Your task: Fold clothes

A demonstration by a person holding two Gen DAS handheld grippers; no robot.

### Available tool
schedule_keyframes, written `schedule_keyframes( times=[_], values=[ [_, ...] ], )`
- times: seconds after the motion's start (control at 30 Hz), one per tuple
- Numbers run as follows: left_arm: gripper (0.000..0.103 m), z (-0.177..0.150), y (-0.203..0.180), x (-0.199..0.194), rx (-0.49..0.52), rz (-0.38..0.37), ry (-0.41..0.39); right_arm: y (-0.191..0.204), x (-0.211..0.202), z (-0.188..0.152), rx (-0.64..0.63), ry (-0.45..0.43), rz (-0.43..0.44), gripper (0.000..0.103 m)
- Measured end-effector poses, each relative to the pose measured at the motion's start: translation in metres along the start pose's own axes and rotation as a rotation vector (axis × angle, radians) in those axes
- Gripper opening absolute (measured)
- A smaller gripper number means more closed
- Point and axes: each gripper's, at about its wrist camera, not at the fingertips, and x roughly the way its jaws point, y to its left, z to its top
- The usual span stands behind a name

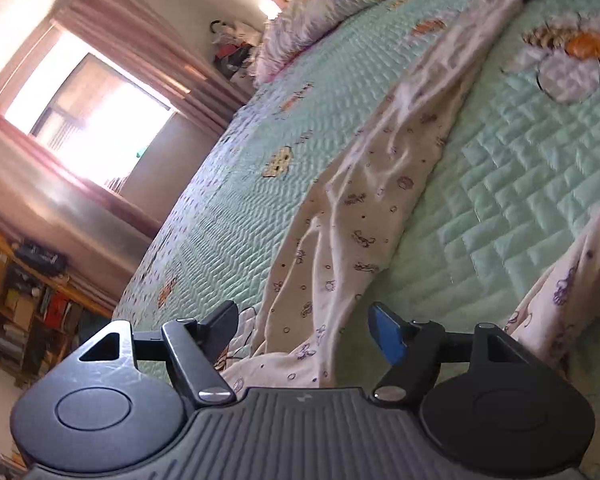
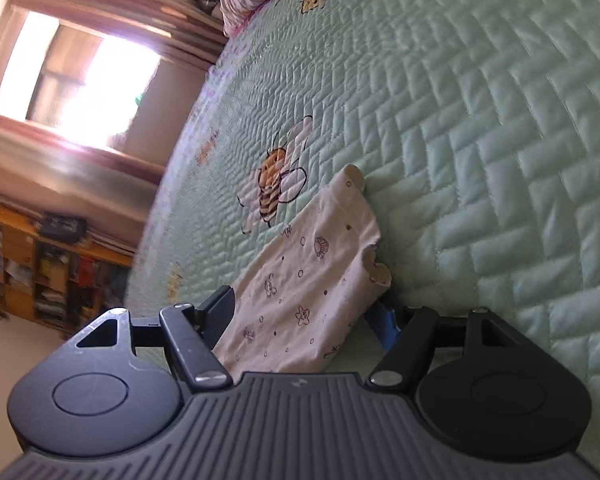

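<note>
Printed cream pyjama trousers (image 1: 380, 200) lie stretched across the green quilted bedspread (image 1: 520, 200). Nearest, the left gripper (image 1: 306, 330) stands wide over the cloth; the right gripper (image 2: 300, 316) is likewise spread, a leg end between its fingers. Farther off sit a pillow (image 1: 320, 4) and window (image 1: 88, 116).

One cream printed cotton garment (image 1: 364, 216) lies on one mint-green quilted bedspread (image 1: 520, 184); one floral pillow (image 1: 320, 12) far left, one bright window (image 1: 88, 112), two grippers.
</note>
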Motion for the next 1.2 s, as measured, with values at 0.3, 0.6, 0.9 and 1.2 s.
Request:
schedule_keyframes(
  times=[0.3,0.6,0.9,1.2],
  values=[
    [0.018,0.001,-0.014,0.02,0.047,-0.129,0.031,0.002,-0.004,0.003,-0.077,0.0,-0.026,0.007],
    [0.022,0.001,-0.011,0.027,0.041,-0.135,0.049,-0.004,-0.032,0.013,-0.102,-0.028,-0.072,0.056],
    [0.03,0.005,-0.011,0.03,0.025,-0.122,0.066,0.003,-0.015,0.04,-0.096,-0.013,-0.006,0.057],
    [0.037,0.009,-0.01,0.03,0.025,-0.118,0.08,0.002,0.004,0.042,-0.096,0.027,0.017,0.058]
  ],
)
